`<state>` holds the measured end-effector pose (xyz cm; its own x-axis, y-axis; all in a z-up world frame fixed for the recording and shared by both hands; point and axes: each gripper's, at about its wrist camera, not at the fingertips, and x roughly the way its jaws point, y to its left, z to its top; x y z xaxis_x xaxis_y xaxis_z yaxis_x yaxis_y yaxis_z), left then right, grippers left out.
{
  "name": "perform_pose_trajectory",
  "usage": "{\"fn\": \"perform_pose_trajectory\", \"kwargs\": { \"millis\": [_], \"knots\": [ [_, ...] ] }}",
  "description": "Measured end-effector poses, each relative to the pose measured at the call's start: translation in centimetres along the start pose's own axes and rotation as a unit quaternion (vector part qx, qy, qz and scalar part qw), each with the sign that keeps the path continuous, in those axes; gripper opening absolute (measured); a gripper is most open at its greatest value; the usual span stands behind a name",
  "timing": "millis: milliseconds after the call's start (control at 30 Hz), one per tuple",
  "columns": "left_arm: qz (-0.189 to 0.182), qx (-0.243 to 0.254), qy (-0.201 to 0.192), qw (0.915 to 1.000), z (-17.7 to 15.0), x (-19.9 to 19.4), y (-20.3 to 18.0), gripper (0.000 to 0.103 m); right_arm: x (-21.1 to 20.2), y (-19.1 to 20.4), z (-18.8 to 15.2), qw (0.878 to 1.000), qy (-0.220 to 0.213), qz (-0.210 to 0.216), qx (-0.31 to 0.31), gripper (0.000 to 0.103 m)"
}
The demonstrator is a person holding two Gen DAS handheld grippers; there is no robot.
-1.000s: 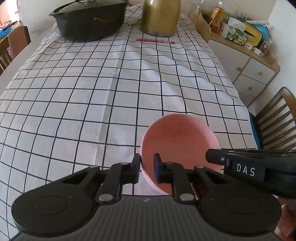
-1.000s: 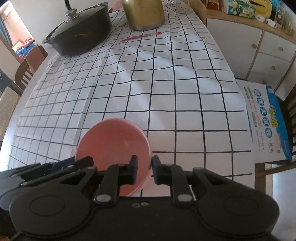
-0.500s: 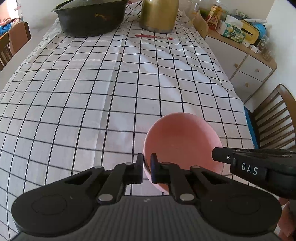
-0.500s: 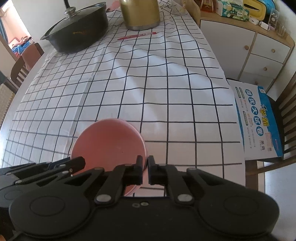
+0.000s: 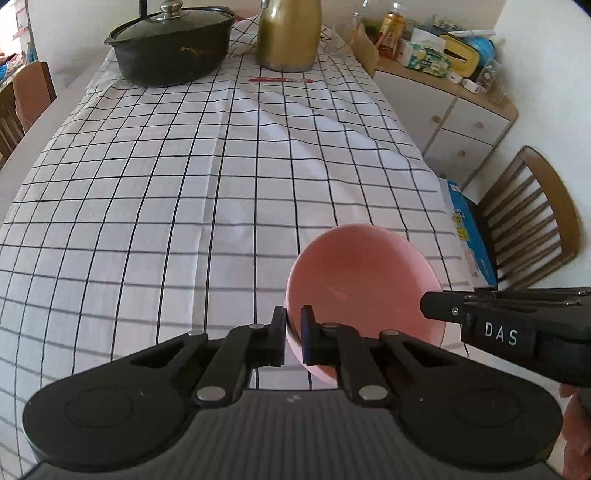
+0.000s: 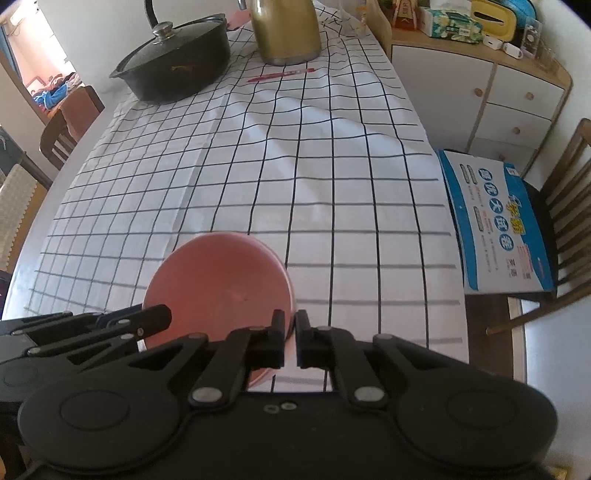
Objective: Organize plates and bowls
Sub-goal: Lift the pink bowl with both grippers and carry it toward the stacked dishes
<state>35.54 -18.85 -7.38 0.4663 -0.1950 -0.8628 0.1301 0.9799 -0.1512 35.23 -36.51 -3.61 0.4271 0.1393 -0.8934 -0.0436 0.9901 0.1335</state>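
Black claw, silver pivot screws, white "DAS" lettering.

We see a pink bowl over a white cloth gridded in thin black lines. Beyond it, a black pot, a gold kettle and a red pen. Our grippers, left and right, are black. A white cabinet has wood knobs; a blue-and-white box sits on a brown chair.
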Motion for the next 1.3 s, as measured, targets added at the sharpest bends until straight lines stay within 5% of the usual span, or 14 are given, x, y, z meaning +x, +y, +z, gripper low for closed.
{"fn": "perform_pose_trajectory", "kwargs": {
  "millis": [633,1300],
  "knots": [
    [-0.026,0.042,-0.004,0.9988,-8.6,-10.5,-1.4,0.007,-10.7,2.8,-10.6,0.999,-0.04,-0.017,0.017,0.005],
    [-0.043,0.097,0.029,0.994,-17.0,-12.2,-3.2,0.008,-12.7,1.8,-20.5,0.997,-0.017,-0.019,0.071,0.005]
  ]
}}
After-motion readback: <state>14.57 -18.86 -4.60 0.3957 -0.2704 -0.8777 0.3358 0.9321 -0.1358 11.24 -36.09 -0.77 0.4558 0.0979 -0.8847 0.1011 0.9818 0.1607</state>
